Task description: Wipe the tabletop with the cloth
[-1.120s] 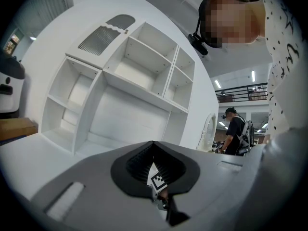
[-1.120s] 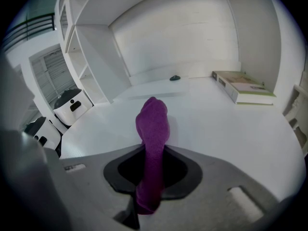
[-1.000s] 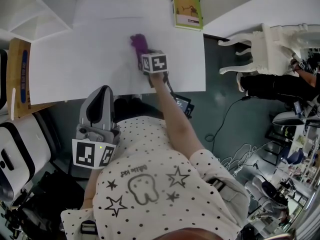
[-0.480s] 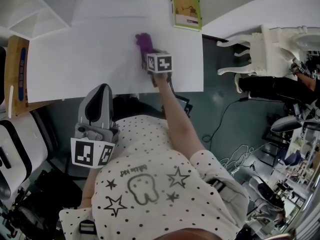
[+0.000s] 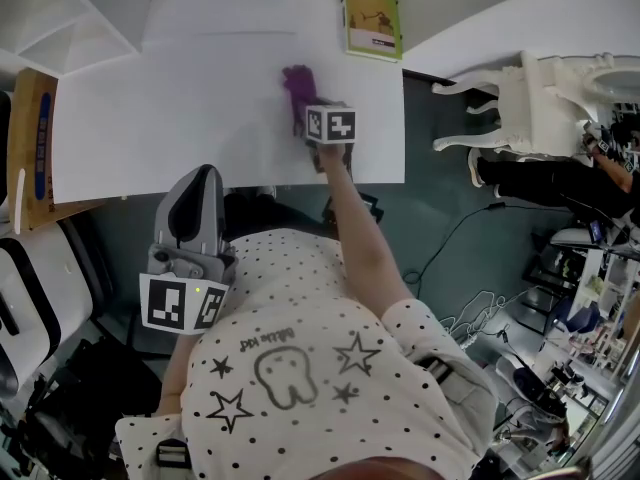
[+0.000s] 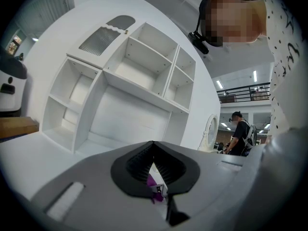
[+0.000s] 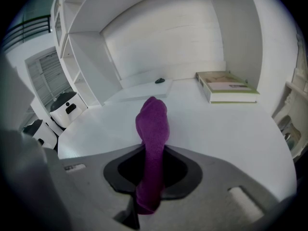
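Cloth (image 7: 153, 124) in right hand-held gripper (image 7: 151, 173)

Right arm is stretching forward, right hand-held gripper (image 5: 305, 116) pinching the cloth (image 5: 296, 84) between its jaws. Left hand-held gripper (image 5: 200, 180) is idling close to the torso, jaws together, holding nothing.
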